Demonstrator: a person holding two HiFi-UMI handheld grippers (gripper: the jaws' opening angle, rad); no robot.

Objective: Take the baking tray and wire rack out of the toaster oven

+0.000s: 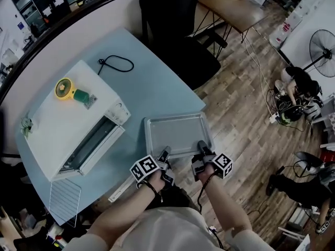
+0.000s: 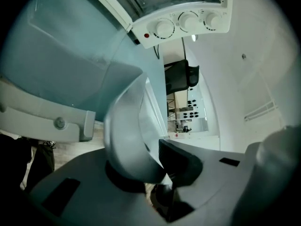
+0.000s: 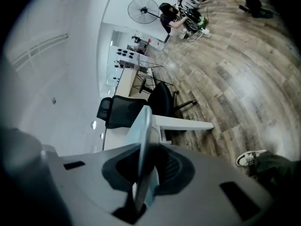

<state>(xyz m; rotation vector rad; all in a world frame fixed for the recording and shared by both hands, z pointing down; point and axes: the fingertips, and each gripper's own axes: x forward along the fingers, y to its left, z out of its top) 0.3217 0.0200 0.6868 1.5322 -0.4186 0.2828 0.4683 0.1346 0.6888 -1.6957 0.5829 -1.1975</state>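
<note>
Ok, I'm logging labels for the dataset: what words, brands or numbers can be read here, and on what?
No text is readable in any view.
Toaster oven knobs: any markings around them are too blurred to read.
Marker cubes: black-and-white square patterns, no words.
Baking tray: bare metal, no print shows.

Soft, even indoor light; both fisheye gripper views darken at the corners; the shallow silver metal baking tray blurs close up.
</note>
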